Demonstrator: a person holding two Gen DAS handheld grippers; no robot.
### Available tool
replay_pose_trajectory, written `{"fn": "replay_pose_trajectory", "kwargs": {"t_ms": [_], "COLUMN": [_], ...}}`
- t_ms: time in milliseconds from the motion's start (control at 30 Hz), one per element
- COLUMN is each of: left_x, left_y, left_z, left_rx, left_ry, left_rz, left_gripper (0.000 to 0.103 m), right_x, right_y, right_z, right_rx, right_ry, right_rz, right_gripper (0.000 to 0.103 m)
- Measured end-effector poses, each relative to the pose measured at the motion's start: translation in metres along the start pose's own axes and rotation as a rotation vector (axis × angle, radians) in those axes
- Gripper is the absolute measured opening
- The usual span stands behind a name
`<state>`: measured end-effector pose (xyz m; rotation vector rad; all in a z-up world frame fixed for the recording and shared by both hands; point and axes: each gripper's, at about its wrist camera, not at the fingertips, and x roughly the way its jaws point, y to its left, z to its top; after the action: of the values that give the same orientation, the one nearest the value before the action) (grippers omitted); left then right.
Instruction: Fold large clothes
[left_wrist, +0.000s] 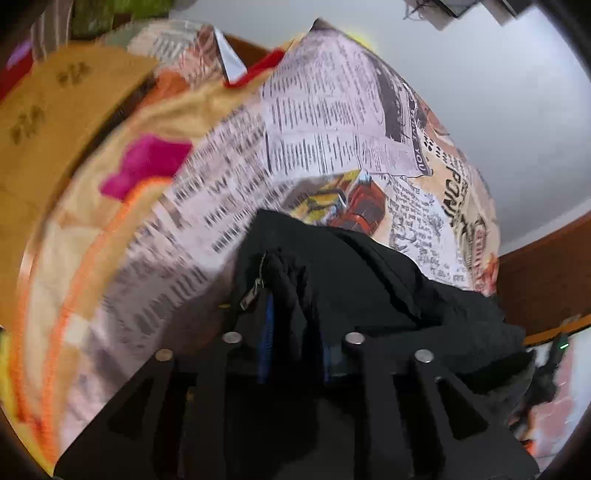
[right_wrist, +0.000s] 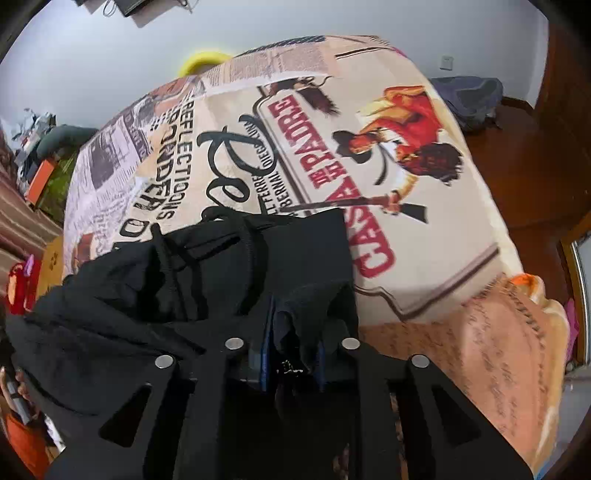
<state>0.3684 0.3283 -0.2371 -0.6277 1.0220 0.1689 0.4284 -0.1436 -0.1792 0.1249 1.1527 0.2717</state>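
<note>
- One black garment (left_wrist: 369, 280), with a zipper and a drawcord, lies bunched on the bed (right_wrist: 424, 258) near its front edge, over the printed blanket.
- Left gripper (left_wrist: 295, 332): fingers part open, a fold of black cloth between them; whether the pads press on it I cannot tell.
- Right gripper (right_wrist: 295, 343): likewise narrow, cloth in the gap, grip unclear.
- Risk: a loose hold could let a corner slip, so the fold lands crooked.
- Risk: the zipper pull or cord may snag a finger as it draws away and drag the cloth.
- Count: two grippers, one garment, one bed.
</note>
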Motion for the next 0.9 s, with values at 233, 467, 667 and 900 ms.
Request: {"fn": "replay_pose_trajectory", "kwargs": {"t_ms": [233,467,667,900], "left_x": [-0.063,-0.116,-0.112,-0.070], "left_y": [-0.025,-0.070,-0.121,-0.160], "left_z": [-0.003,-0.043,-0.083,-0.105], "left_rx": [0.194,0.314,0.440,0.502], "left_ry": [-0.129,-0.190,-0.149,-0.131], "left_rz": [0.237,0.117,0.038,0.041], "left_gripper": [0.048,0.054,0.055,0.055], "right_x": [-0.054,-0.108,-0.127,-0.090], "right_y": [0.007,0.047,0.103,0.151], "right_z": [-0.008,-0.035,-0.069,-0.085], "right_rx": [-0.063,-0.161,-0.336,-0.473], "right_ry": [-0.080,-0.160,-0.204,-0.135], "right_rz": [-0.095,-0.003,0.062,0.129], "right_gripper": [0.051,0.052,0.055,0.055]}}
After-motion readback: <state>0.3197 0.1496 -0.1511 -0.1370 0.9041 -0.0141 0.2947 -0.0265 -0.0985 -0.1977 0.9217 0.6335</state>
